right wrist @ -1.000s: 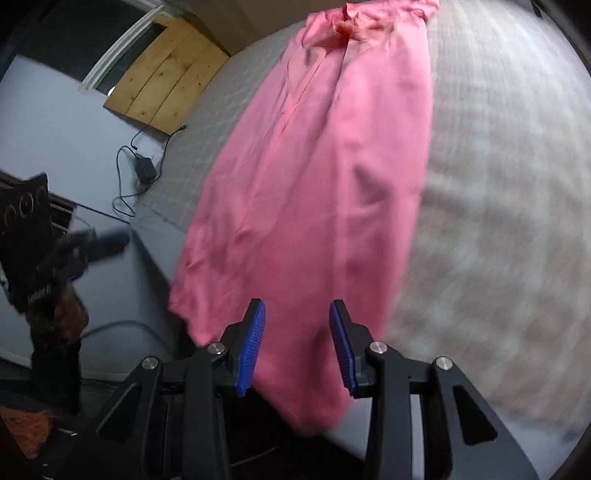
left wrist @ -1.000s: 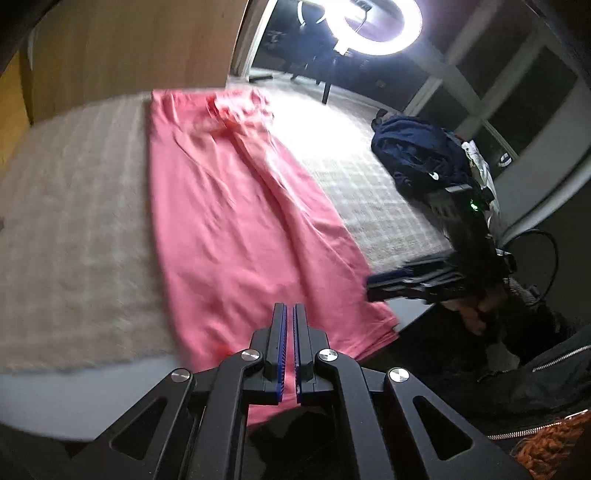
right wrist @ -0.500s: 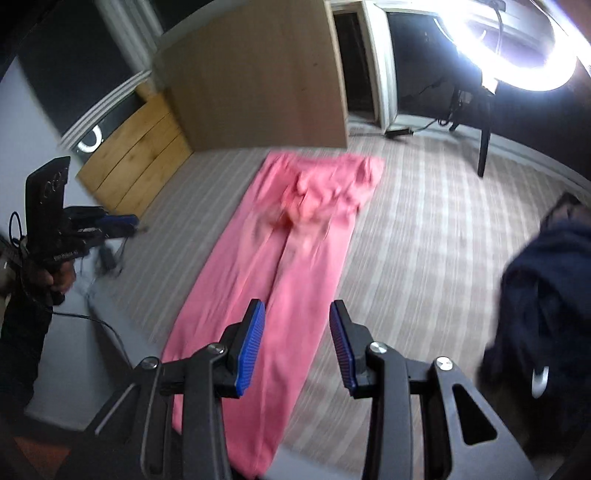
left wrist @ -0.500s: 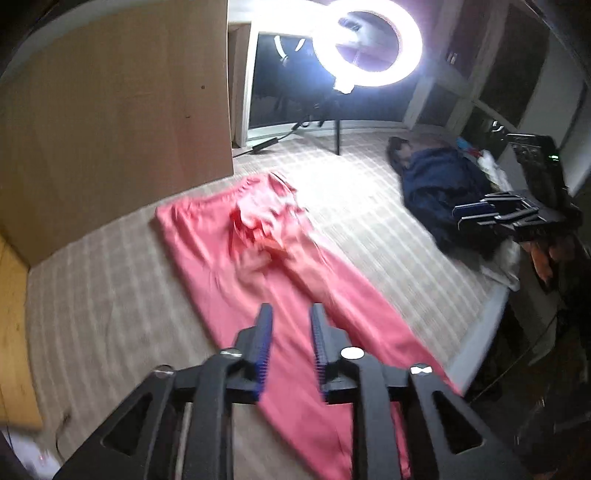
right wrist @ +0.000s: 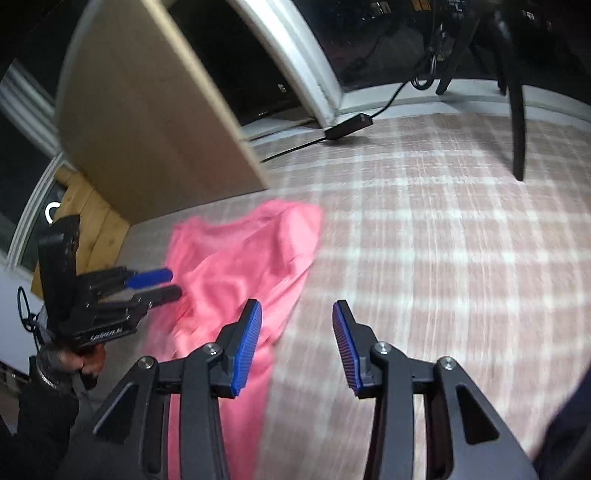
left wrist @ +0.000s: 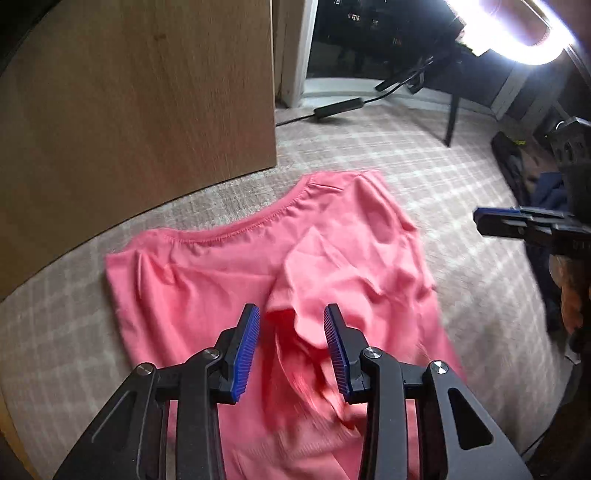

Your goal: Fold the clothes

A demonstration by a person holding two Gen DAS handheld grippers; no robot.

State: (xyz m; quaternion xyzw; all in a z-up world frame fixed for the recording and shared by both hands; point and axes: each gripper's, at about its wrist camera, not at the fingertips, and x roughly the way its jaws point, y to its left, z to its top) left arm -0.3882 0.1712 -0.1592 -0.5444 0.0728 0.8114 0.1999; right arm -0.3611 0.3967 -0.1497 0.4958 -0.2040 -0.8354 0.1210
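Note:
Pink trousers lie flat on the checked bed cover, waistband toward the wooden headboard. My left gripper hovers above the rumpled crotch area; its jaws are opening and nothing is pinched between the blue pads. In the right wrist view the same trousers lie at centre left. My right gripper hangs above the garment's right edge and the bare cover, its jaws opening with nothing between them. Each gripper shows in the other's view: the right gripper at the right edge, the left gripper at the left.
A wooden headboard stands behind the waistband. A ring light on a black stand stands on the bed's far side, with a power brick and cable. Dark clothes lie at the right. The bed cover spreads right of the trousers.
Both grippers have swept from the leg ends at the bed's edge up to the waistband end. The left jaws went from shut to apart; the right jaws stayed apart.

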